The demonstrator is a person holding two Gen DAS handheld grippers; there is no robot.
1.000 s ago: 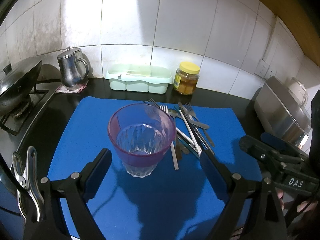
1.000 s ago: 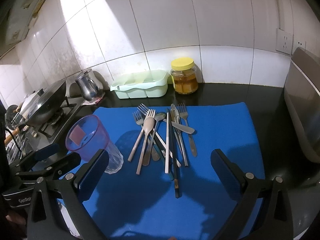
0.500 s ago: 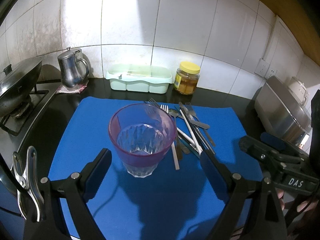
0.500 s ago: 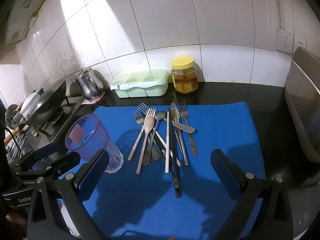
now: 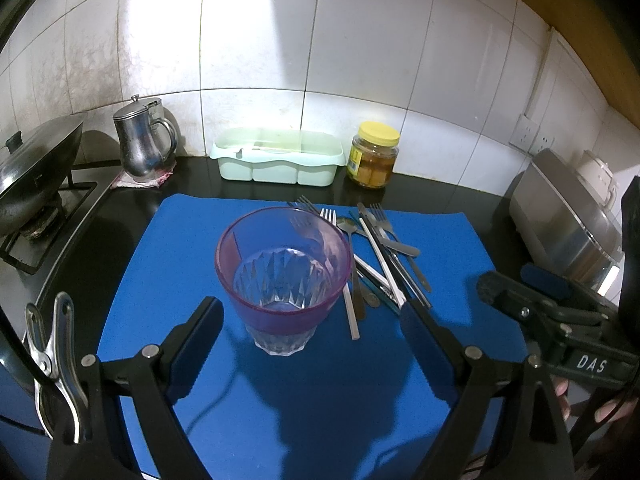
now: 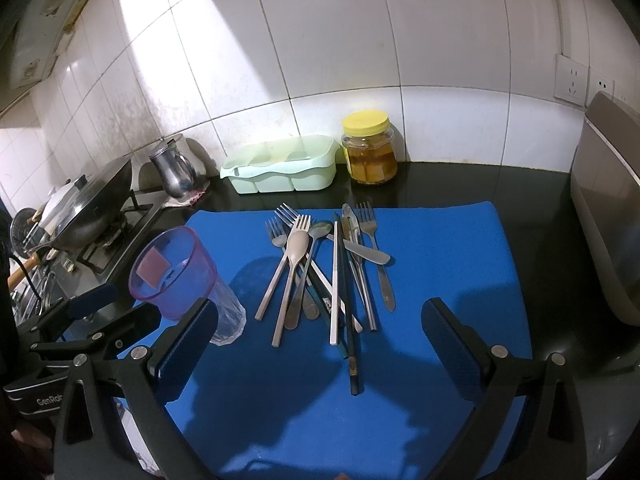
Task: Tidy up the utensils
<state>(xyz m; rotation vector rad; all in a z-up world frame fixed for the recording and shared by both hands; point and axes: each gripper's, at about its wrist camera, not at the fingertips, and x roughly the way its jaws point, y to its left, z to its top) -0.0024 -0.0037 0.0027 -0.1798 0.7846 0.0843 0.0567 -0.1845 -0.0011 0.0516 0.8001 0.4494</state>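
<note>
Hovering: both tools spread, left tool point(image 5: 312, 328) and right tool point(image 6: 320, 340) | utensils point(image 6: 328, 272) right of cup point(image 6: 176, 272) | stiff, slick, light; pinch 1 handle end

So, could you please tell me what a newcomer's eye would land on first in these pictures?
Probably the purple cup, standing upright on the blue mat straight ahead of the open left gripper, not yet touched. Next, the tangled pile of cutlery on the mat beside the cup, with the open right gripper facing it. Behind, by the tiled wall, sit a yellow-lidded jar and a pale green box.
</note>
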